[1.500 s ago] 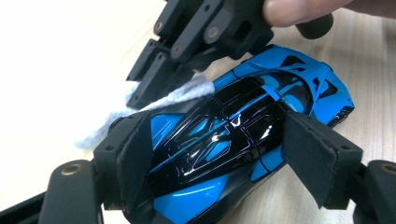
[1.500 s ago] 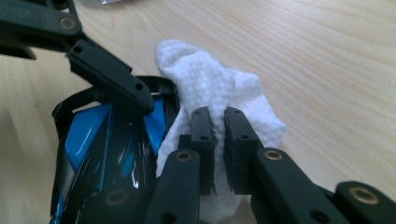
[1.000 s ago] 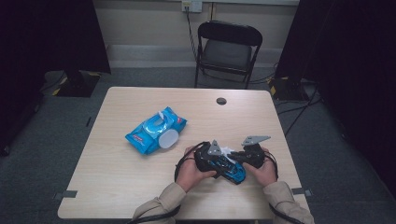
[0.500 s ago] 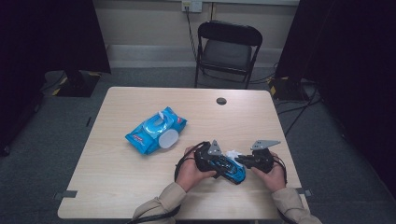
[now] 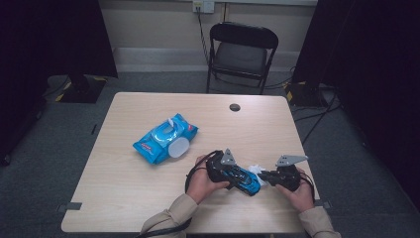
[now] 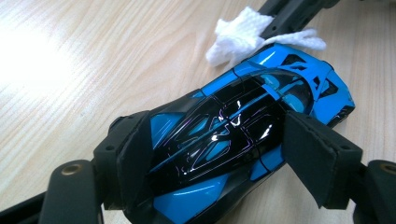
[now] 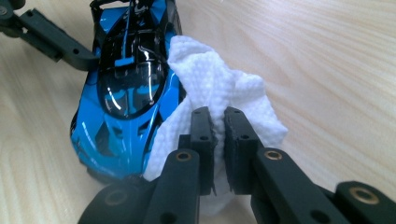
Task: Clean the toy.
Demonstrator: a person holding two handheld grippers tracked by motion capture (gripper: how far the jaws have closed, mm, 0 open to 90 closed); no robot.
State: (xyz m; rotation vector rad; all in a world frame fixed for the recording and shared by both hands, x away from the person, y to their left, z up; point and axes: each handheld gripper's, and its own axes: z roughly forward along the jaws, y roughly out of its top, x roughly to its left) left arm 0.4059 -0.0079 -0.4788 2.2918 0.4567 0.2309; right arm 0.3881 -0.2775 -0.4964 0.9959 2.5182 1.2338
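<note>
A blue and black toy car (image 5: 241, 177) lies near the table's front edge, gripped across its body by my left gripper (image 5: 236, 174). In the left gripper view both pads press on the sides of the car (image 6: 233, 135), so the left gripper (image 6: 224, 156) is shut on it. My right gripper (image 5: 263, 175) comes in from the right, shut on a crumpled white wipe (image 5: 256, 170). In the right gripper view the jaws of the right gripper (image 7: 217, 126) pinch the wipe (image 7: 224, 88), which rests against the side of the car (image 7: 130, 88).
A blue pack of wipes (image 5: 165, 139) with its round white lid (image 5: 178, 147) flipped open lies left of centre on the wooden table (image 5: 124, 198). A black round grommet (image 5: 235, 107) sits near the far edge. A black folding chair (image 5: 241, 54) stands behind the table.
My right hand has moved to the right and a little nearer the person, taking the wipe along the car. The left gripper and the car have stayed put.
</note>
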